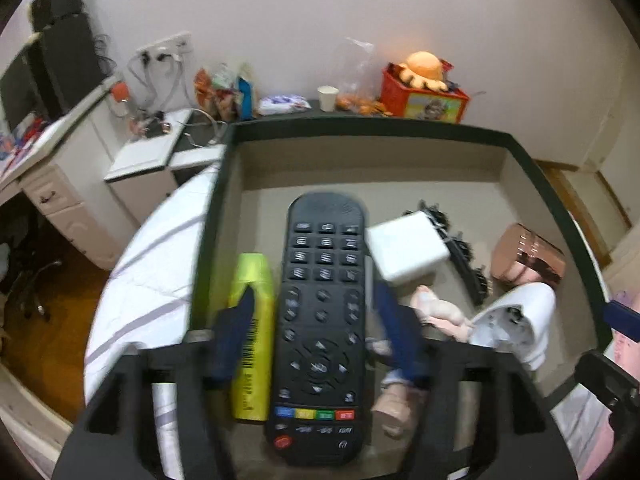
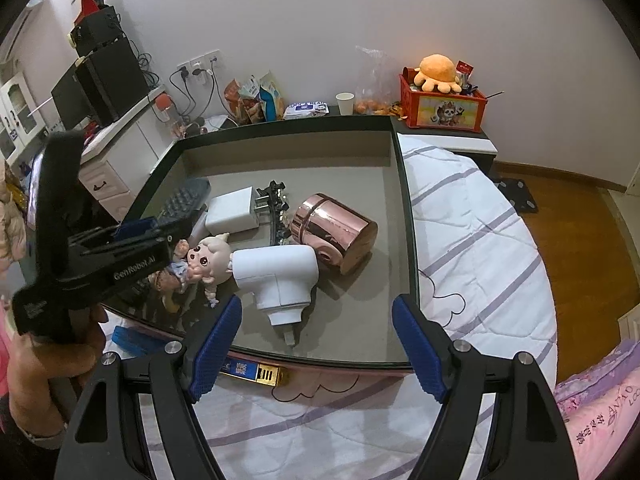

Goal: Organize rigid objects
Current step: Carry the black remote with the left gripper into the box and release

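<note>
1. Left wrist view: the left hand-held gripper (image 1: 316, 316) is closed on a black remote (image 1: 320, 320), one blue finger (image 1: 236, 332) on each long side of it, with the remote's keypad end pointing away from the camera.
2. The remote hangs over the left part of a dark-rimmed tray (image 1: 560, 200) lined in grey; whether it touches the tray floor cannot be told, as the picture is blurred.
3. Just left of the remote, against the tray's left wall, lies a yellow bottle (image 1: 252, 340).
4. Right of the remote sit a white charger (image 1: 408, 248), a doll (image 1: 440, 312), a black chain-like strip (image 1: 468, 264), a white dryer (image 1: 520, 320) and a rose-gold can (image 1: 528, 256).
5. Right wrist view: the right hand-held gripper (image 2: 318, 344) stands wide open and holds nothing, its blue pads (image 2: 216, 348) hovering at the tray's near rim (image 2: 404, 208).
6. From this side the dryer (image 2: 280, 276) lies nearest that gripper, in the middle of the tray, with the can (image 2: 336, 232) on its side just behind it.
7. The doll (image 2: 204, 264) lies left of the dryer, and the charger (image 2: 232, 214) is behind the doll.
8. The left gripper's body (image 2: 120, 256) reaches into the tray from the left, with the remote (image 2: 184, 200) showing beyond it.
9. The tray rests on a bed (image 2: 480, 240) with a striped white cover.
</note>
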{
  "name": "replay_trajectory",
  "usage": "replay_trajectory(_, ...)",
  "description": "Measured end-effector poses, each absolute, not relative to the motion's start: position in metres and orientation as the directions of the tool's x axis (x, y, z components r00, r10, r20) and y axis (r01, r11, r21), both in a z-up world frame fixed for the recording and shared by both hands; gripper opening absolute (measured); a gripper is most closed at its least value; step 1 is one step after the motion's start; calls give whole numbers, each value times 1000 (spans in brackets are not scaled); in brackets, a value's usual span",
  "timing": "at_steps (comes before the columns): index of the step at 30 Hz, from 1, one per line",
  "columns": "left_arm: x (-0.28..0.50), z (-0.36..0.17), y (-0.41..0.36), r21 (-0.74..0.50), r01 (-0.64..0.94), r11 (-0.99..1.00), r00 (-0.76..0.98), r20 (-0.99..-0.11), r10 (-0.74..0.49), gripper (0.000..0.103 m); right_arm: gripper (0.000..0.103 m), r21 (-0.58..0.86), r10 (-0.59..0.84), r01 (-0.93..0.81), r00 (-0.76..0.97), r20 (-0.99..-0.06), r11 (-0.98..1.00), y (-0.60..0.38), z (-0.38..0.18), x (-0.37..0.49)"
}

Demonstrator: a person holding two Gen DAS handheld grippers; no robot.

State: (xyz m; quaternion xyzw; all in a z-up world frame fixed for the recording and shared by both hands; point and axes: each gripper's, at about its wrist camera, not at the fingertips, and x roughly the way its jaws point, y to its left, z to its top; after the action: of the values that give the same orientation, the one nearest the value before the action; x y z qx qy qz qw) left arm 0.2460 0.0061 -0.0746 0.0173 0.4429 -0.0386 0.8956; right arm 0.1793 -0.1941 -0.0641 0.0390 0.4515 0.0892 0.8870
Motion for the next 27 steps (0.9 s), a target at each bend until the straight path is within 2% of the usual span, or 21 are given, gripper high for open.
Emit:
replay_trajectory(3, 240, -69, 7, -36, 103, 994, 619, -780, -93, 83, 79, 149, 192, -121, 576, -795, 981, -195, -65, 176)
replay_trajectory(4, 236, -67, 7, -25, 101, 995, 630, -772, -83, 90, 79, 150, 191, -119, 577, -794, 982, -195, -64, 174)
replay_trajectory(6, 228, -61, 8, -19, 99, 995, 654, -752, -80, 97, 79, 151, 190, -116, 579, -793, 982, -194, -62, 171)
replay_trajectory(10, 203, -42, 16, -53, 90, 994, 697, -710, -101, 100, 79, 141, 184, -119, 593, -784, 983, -193, -55, 157)
replay_trajectory(16, 154, -21, 32, -55, 44, 997, 746, -662, -70, 103, 79, 132, 175, -114, 612, -771, 985, -194, -46, 135)
replay_trajectory(27, 76, -32, 69, -29, -24, 999, 730, -683, -2, 103, 79, 129, 214, -183, 590, -779, 975, -162, -52, 105)
